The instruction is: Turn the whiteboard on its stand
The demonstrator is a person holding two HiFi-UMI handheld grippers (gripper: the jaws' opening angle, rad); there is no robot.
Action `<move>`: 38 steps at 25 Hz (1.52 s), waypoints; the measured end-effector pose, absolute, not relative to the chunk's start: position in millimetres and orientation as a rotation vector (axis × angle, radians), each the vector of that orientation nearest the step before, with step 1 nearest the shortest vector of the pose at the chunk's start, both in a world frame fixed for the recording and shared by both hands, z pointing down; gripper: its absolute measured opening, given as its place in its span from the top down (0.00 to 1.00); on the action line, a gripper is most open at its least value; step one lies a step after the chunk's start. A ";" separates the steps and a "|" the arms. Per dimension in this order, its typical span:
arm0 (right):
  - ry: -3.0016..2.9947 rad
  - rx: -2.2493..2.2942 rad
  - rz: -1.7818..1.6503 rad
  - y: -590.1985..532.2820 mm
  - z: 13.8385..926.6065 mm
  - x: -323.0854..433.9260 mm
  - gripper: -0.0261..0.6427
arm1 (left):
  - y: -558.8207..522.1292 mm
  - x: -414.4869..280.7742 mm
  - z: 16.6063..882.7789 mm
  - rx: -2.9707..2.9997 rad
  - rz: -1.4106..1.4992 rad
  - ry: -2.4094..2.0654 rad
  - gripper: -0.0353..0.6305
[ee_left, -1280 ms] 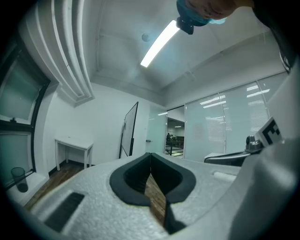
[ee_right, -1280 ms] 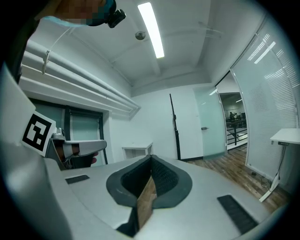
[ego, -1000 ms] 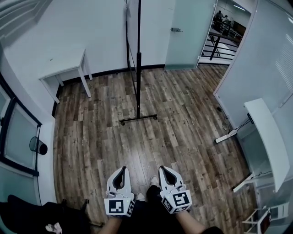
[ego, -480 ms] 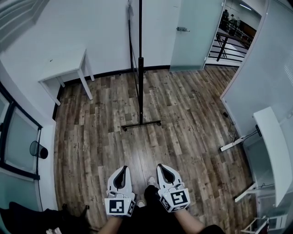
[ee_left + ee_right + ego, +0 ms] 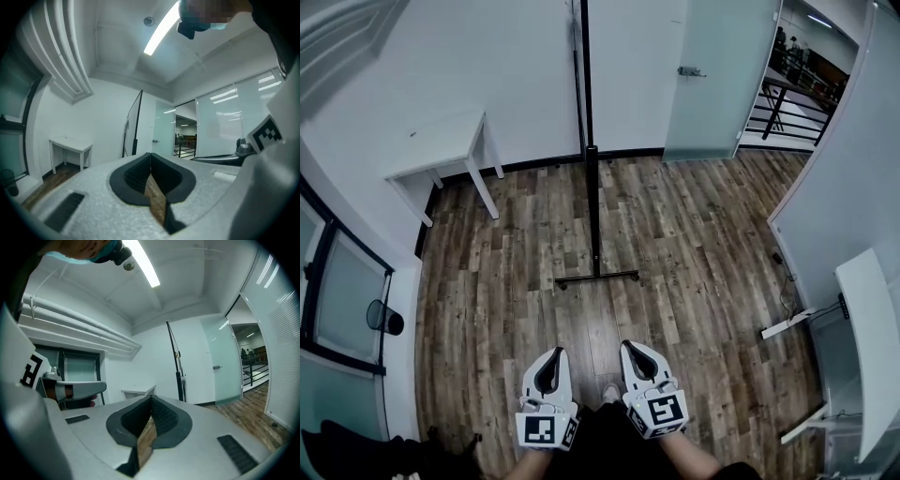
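The whiteboard (image 5: 585, 103) stands edge-on ahead of me on a black pole stand, its foot bar (image 5: 598, 277) resting on the wood floor. It also shows as a thin dark-framed panel in the left gripper view (image 5: 134, 125) and the right gripper view (image 5: 176, 364). My left gripper (image 5: 551, 355) and right gripper (image 5: 634, 349) are side by side at the bottom of the head view, well short of the stand. Both point level toward it. Each is shut with nothing between its jaws (image 5: 150, 154) (image 5: 151, 397).
A small white table (image 5: 445, 141) stands against the wall left of the stand. A frosted glass door (image 5: 717, 75) is to its right, with a railing (image 5: 783, 98) beyond. A white desk (image 5: 874, 328) lines the right side. A window frame (image 5: 337, 281) runs along the left.
The whole view has advanced toward the whiteboard: its foot bar sits lower and nearer in the picture. Both grippers stay shut and side by side.
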State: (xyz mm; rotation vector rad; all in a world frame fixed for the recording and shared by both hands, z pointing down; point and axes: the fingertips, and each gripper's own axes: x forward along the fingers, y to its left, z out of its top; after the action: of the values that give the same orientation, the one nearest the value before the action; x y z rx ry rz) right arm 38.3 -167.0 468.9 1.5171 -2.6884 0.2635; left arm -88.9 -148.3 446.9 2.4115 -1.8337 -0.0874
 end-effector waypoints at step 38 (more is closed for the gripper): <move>-2.588 1.591 0.270 -571.9 490.6 -51.9 0.94 | -536.1 -183.6 438.2 2.457 -0.110 -1.770 0.92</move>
State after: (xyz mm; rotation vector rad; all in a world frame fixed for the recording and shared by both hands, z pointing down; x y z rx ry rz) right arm -51.9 -571.9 490.6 1.5914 -2.5880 0.2699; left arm -183.6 -536.1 438.2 2.4569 -1.7702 -0.1104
